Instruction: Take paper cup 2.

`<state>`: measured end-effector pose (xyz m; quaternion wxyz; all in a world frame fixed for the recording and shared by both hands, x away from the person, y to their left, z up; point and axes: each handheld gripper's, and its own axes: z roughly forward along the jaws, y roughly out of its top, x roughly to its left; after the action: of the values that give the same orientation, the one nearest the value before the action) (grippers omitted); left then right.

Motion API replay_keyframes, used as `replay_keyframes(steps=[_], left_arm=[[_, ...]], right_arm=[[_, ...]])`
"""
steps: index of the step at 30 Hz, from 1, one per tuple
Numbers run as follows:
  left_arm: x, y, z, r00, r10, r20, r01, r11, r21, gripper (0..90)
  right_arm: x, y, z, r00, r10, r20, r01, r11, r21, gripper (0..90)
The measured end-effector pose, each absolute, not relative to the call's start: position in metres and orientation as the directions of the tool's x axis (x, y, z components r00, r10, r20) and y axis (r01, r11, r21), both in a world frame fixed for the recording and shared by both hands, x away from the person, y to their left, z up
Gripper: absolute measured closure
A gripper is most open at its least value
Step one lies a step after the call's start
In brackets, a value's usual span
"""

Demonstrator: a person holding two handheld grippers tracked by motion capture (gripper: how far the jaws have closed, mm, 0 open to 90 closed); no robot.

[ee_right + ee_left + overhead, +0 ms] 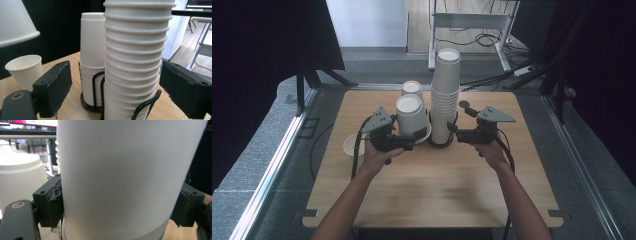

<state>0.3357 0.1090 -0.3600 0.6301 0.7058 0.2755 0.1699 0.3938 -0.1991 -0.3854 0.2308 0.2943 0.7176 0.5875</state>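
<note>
My left gripper [413, 134] is shut on an upside-down white paper cup [411, 116], gripping its lower wall just above the table. In the left gripper view that cup [125, 175] stands between the two pads [53, 202], and both press on it. A tall stack of upside-down paper cups [445, 95] stands in a black wire holder [441, 144] at the table's middle. My right gripper [457, 118] is open at the stack's lower right. In the right gripper view the stack [135, 57] rises between the pads [53, 86] with gaps on both sides.
A shorter cup stack [412, 89] stands behind the held cup; it is also in the right gripper view [92, 47], in its own holder. One upright cup [351, 146] sits on the wooden table [437, 190] at the left. Desk legs and cables lie beyond the far edge.
</note>
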Motion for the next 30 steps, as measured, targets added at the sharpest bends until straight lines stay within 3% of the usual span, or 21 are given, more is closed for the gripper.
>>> replay_keyframes(steps=[30], left_arm=[[0.302, 0.093, -0.428, 0.791, 0.6, -0.118, 0.246, -0.135, 0.96, 14.7]], right_arm=[[0.344, -0.198, -0.442, -0.697, 0.716, 0.044, 0.185, 0.12, 0.975, 13.7]])
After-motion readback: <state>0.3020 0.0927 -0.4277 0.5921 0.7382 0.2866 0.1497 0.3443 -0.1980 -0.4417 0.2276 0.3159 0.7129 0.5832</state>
